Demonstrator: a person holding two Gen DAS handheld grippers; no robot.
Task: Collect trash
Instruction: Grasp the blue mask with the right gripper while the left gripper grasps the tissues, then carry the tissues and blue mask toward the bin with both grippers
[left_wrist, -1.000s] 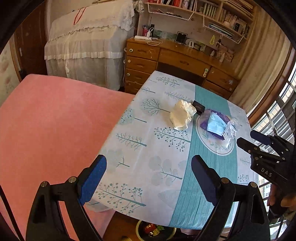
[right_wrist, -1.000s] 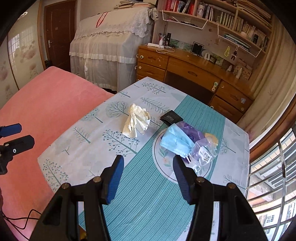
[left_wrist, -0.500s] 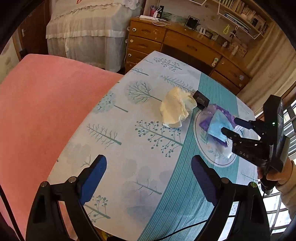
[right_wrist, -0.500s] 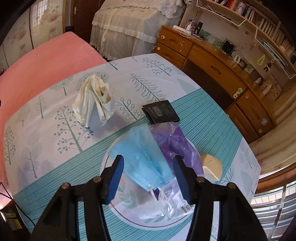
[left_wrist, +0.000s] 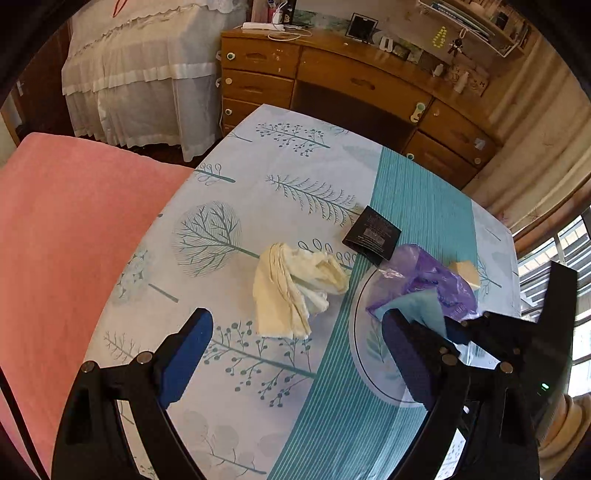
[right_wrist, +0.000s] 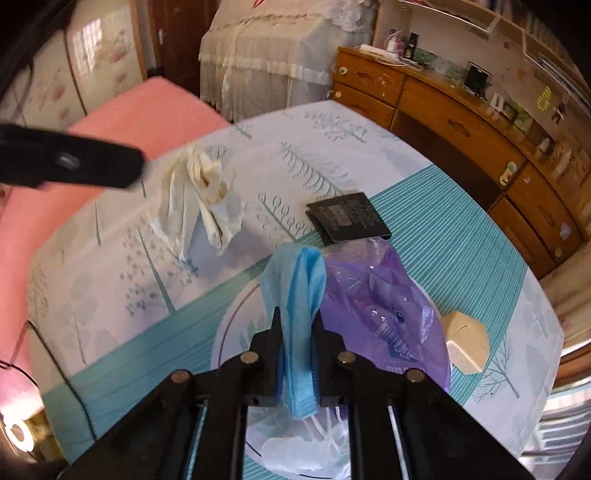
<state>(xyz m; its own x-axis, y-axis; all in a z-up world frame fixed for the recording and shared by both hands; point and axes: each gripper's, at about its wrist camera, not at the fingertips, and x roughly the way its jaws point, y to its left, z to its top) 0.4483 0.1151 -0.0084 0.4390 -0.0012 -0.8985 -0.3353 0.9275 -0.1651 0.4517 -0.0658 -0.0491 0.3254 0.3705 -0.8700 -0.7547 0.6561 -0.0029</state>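
As its jaws had just been closing, the right gripper clamped tight on the crumpled blue disposable face mask, pinching it just above the desk beside the purple plastic bag, so the first piece of trash looked secured for lifting. A second earlier that gripper stood open short of the pile. Meanwhile the left gripper, jaws wide and empty, had come nearer the crumpled cream paper towel.

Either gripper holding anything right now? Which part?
Right gripper is shut on the blue face mask, pinching its bunched-up middle. Left gripper is open above the cream tissue, holding nothing.
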